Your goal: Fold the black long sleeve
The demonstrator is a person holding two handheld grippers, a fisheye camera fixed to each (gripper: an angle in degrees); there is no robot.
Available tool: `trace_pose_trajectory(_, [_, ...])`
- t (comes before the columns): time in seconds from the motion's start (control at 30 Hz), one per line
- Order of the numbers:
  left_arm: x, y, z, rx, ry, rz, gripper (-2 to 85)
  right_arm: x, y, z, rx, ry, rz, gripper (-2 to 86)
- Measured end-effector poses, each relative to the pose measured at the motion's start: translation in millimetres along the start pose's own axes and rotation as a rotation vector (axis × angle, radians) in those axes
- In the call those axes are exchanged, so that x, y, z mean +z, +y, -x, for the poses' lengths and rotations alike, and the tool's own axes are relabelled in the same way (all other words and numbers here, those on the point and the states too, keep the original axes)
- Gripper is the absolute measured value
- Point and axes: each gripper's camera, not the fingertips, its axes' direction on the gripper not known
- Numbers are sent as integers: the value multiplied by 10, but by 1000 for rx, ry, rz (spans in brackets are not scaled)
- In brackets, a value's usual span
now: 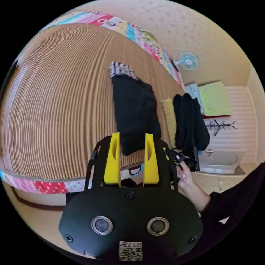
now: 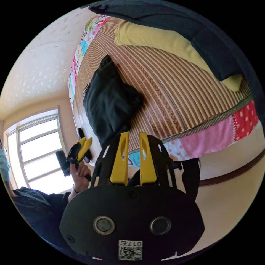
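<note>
A folded black garment (image 1: 135,110) lies on the ribbed bamboo mat (image 1: 60,105) that covers the bed, and it serves here as the landmark. In the left gripper view, the left gripper (image 1: 132,158) hovers just short of the bundle's near end, its yellow jaws apart and closed on nothing, as though lining up for a pick or backing off from a finished fold. Beyond the bundle's far end a black-and-white patterned cloth (image 1: 120,69) lies touching it. To one side of the bundle, past a yellow cloth (image 1: 168,118) spread on the mat, a second black garment (image 1: 190,124) hangs limp in the air above a hand (image 1: 185,174) and the dark gear it grips; judged from its free drape, this is likely the black long sleeve being lifted for folding, though what exactly clamps it cannot be told. In the right gripper view, the right gripper (image 2: 132,158) points toward the same folded bundle (image 2: 110,102), its jaws nearly together with a narrow gap, and no cloth shows between them. Dark fabric (image 2: 193,30) sweeps across that view's upper edge, over the yellow cloth (image 2: 165,41). The other gripper (image 2: 81,149) appears beside the bundle, held in a hand (image 2: 80,176), with its tips close together.
</note>
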Motion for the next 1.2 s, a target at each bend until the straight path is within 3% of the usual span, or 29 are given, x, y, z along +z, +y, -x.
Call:
trace_pose_trajectory(0.07, [349, -43, 239, -101, 101, 102, 134, 98, 49, -91, 28, -107, 28, 102])
trace_pose_trajectory(0.13, [374, -68, 258, -127, 124, 80, 101, 264, 98, -194, 79, -233, 59, 136])
trace_pose_trajectory(0.17, [483, -115, 223, -108, 225, 144, 45, 296, 113, -213, 94, -270, 57, 140])
trace_pose_trajectory(0.37, [465, 141, -309, -83, 397, 261, 12, 590, 162, -195, 188, -473, 16, 171])
trace_pose_trajectory(0.43, [327, 249, -519, -81, 467, 265, 8, 656, 158, -161, 206, -547, 0, 160])
trace_pose_trajectory(0.53, [-22, 367, -916, -56, 483, 244, 10, 662, 93, 200, 160, -688, 6, 52])
trace_pose_trajectory(0.8, [-1210, 153, -2018, 172, 278, 47, 57, -575, -119, 1889, -264, -644, -122, 27])
trace_pose_trajectory(0.97, [-1548, 44, -2495, 174, 141, 32, 65, -1659, -43, 1994, -412, -568, -308, 30])
trace_pose_trajectory(1.03, [-1583, 38, -2599, 152, 130, 34, 65, -1952, -52, 1695, -403, -524, -367, 34])
trace_pose_trajectory(1.1, [-1588, 40, -2691, 125, 116, 44, 65, -2175, -64, 1026, -259, -404, -429, 42])
trace_pose_trajectory(1.17, [-1591, 43, -2813, 106, 90, 58, 64, -2198, -96, 454, -100, -184, -386, 54])
trace_pose_trajectory(1.2, [-1594, 44, -2840, 97, 76, 62, 63, -2136, -109, 67, 78, 29, -300, 66])
